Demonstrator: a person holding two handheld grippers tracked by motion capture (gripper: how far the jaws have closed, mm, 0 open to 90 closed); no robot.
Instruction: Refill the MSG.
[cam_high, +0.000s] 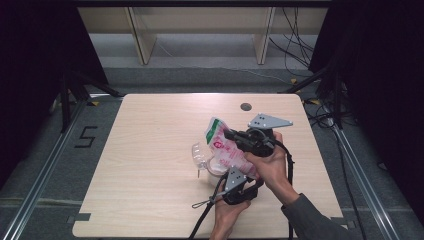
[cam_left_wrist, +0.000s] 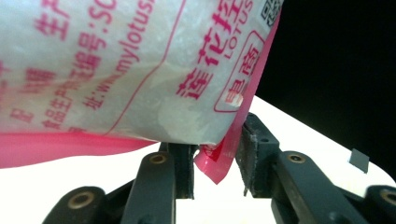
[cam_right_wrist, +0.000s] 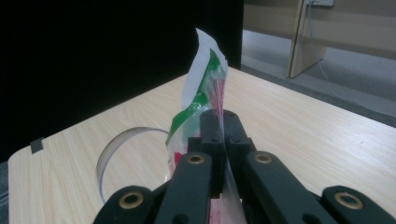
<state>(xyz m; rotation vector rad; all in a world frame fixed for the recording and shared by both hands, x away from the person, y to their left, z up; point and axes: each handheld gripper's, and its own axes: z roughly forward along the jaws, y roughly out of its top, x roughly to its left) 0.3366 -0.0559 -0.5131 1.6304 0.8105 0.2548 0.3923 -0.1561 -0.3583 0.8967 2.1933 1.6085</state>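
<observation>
Two hand-held grippers work a white plastic pouch with pink and green print (cam_high: 227, 147) over the pale wooden surface (cam_high: 150, 165).

The pouch is translucent white, printed with pink Chinese characters and Latin letters, edged by a pink band along its bottom seam and a green stripe near its top. It is held off the surface, tilted, directly above a clear round plastic container (cam_high: 202, 157) that lies on the surface. The right gripper (cam_high: 231, 134) has its fingers closed tight on the pouch's upper edge, film pinched between them. The left gripper (cam_left_wrist: 215, 158), just nearer the person than the container, has fingers parted around the pouch's pink bottom corner, which hangs between them; one finger (cam_left_wrist: 254, 144) touches it.
</observation>
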